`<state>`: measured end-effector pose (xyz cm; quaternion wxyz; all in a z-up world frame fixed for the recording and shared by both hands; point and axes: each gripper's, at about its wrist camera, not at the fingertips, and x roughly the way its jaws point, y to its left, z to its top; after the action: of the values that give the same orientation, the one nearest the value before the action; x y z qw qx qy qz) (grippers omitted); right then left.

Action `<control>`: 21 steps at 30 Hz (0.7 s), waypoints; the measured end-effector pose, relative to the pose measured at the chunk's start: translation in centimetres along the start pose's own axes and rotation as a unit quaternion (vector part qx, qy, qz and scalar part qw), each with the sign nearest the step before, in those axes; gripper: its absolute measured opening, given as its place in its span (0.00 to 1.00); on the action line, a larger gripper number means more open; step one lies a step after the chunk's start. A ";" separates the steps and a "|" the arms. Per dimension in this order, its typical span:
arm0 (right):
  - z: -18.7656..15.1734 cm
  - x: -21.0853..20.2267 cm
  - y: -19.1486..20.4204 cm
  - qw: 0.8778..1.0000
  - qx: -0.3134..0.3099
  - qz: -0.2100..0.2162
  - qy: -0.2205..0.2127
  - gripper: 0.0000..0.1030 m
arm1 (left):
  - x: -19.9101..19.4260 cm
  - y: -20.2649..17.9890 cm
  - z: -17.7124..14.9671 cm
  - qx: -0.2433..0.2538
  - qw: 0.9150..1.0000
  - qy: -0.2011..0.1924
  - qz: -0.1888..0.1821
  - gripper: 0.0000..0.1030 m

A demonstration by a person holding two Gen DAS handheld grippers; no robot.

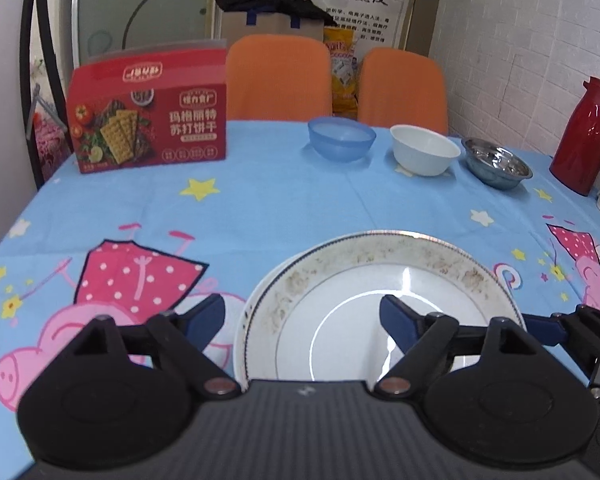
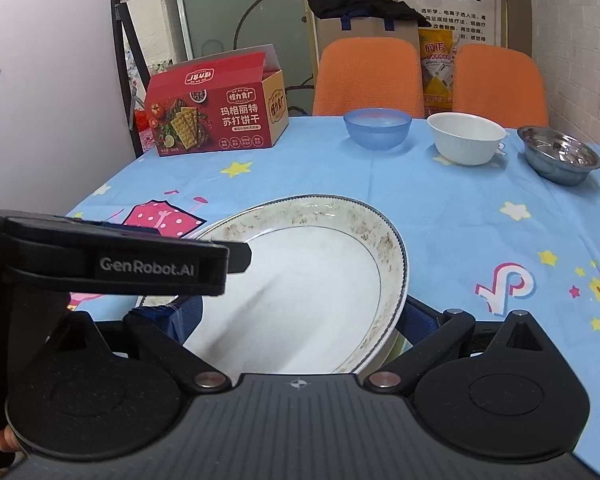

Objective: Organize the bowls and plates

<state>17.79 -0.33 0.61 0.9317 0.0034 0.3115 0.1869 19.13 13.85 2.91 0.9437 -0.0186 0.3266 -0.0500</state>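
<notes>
The red cracker box point(image 1: 150, 110) at the table's far left corner bore Chinese lettering reading 玛格丽特 苏打饼干, and "GenRobot.AI" was printed on the left gripper point(image 2: 236, 258) where it crossed the right wrist view. A blue cartoon-pig tablecloth point(image 1: 300, 200) with stars covered the table. Along the far edge stood a blue plastic bowl point(image 1: 342, 139), a white bowl point(image 1: 425, 150) and a steel bowl point(image 1: 496, 163), with a red thermos point(image 1: 584, 136) at the far right. Two orange chairs point(image 1: 278, 76) and a poster with Chinese writing point(image 1: 364, 0) stood behind. The gold-patterned plate point(image 1: 380, 280) lay near the front edge. The left gripper point(image 1: 302, 314) was open, straddling its left rim. The right gripper point(image 2: 300, 320) flanked the plate; grip unclear.
</notes>
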 end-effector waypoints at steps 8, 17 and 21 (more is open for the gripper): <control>-0.1 -1.5 -1.4 1.000 0.011 -0.015 -0.025 0.86 | -1.0 -1.5 1.1 0.013 1.000 -0.021 -0.005 0.88; -0.5 -3.0 -5.9 0.996 0.065 -0.039 -0.037 0.86 | -1.0 -4.0 1.5 0.025 1.000 -0.017 -0.004 0.95; -1.0 -3.9 -8.6 0.993 0.094 -0.054 -0.044 0.86 | -1.1 -5.7 2.1 0.038 0.999 -0.021 -0.003 0.96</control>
<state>17.33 -9.85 1.03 0.9488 0.0828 0.2860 0.1056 19.12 8.27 5.59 0.9502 0.0156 0.3044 -0.0648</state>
